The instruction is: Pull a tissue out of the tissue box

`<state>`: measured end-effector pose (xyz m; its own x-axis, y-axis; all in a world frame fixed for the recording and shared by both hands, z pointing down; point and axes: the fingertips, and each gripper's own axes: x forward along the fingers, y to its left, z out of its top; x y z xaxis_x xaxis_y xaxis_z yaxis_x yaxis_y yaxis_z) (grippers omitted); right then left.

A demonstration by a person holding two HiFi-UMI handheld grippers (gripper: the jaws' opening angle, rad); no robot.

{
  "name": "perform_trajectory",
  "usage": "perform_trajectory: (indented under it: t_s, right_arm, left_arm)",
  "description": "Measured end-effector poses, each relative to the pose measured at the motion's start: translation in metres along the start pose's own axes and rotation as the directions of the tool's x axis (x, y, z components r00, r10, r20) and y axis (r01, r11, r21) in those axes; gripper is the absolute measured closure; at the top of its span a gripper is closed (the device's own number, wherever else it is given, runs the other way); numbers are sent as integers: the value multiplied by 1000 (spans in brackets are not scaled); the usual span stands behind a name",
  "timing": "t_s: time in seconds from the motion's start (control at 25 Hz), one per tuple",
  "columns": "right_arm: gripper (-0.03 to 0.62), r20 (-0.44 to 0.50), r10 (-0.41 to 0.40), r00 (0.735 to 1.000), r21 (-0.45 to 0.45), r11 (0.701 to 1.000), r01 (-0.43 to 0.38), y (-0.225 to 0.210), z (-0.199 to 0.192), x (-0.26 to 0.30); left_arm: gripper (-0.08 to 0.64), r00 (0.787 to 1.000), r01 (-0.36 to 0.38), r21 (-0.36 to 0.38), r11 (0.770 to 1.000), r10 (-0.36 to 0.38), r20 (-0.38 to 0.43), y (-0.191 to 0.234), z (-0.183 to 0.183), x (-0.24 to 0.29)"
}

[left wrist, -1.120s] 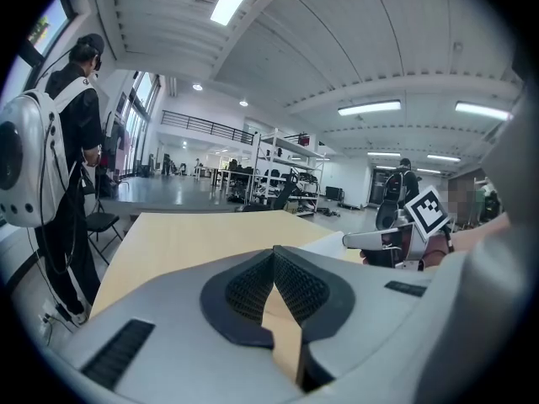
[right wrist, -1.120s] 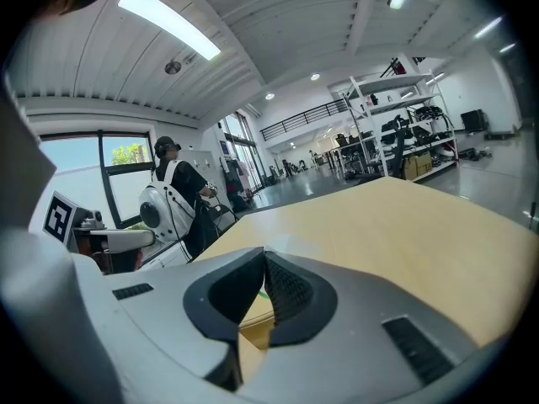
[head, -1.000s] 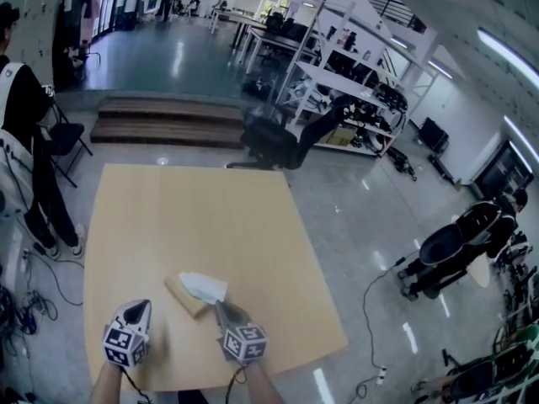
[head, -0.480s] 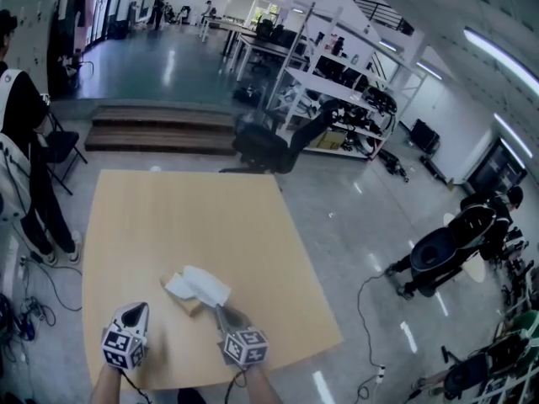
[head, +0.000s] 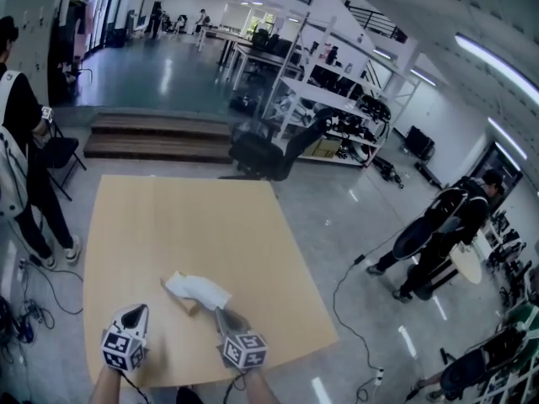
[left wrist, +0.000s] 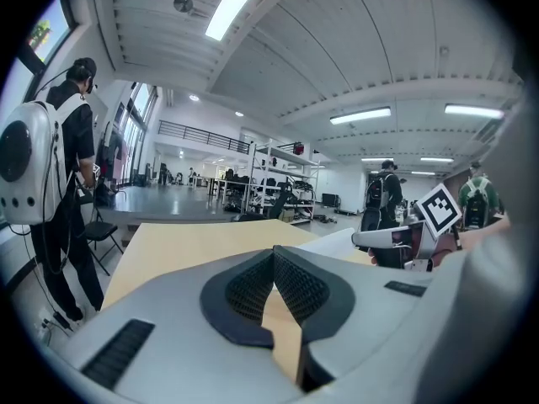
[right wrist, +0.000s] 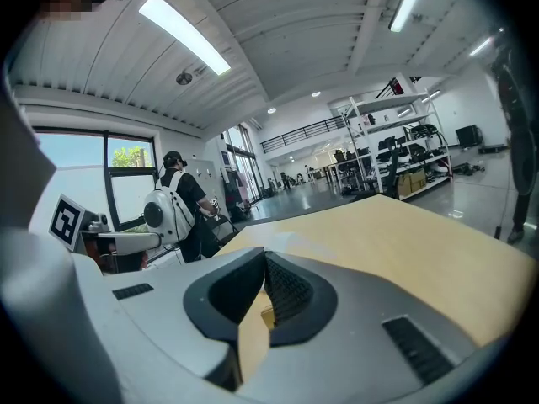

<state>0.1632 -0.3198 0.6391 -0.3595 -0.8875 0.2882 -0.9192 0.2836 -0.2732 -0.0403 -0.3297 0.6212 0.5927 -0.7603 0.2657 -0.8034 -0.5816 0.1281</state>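
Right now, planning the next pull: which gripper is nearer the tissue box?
Right. The right gripper ends just beside the tissue box, at its near right; the left gripper sits farther off at its near left, bare table between.

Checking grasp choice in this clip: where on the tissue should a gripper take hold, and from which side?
Pinch the tissue at its loose end, which trails off the tissue box toward the right gripper. Come from that near side with jaws roughly level; probably best, since the sheet lies draped over the box top and only that end offers a free edge.
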Motion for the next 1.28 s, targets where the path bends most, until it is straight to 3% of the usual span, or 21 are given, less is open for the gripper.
perform_trajectory:
  t_s: [0.8, 1.08, 1.28]
  right_arm:
    - [586, 121, -19, 993, -63, 998, 27, 41, 21, -88]
    - [586, 172, -1, 985, -86, 996, 16, 58, 35, -132]
    - [586, 185, 6, 983, -95, 995, 12, 74, 32, -154]
  left_arm:
    - [552, 992, -31, 61, 998, 23, 123, -23, 34, -82]
    - [552, 982, -40, 70, 997, 26, 189, -42, 64, -111]
    - [552, 980, -33, 63, 997, 20, 198, -50, 60, -129]
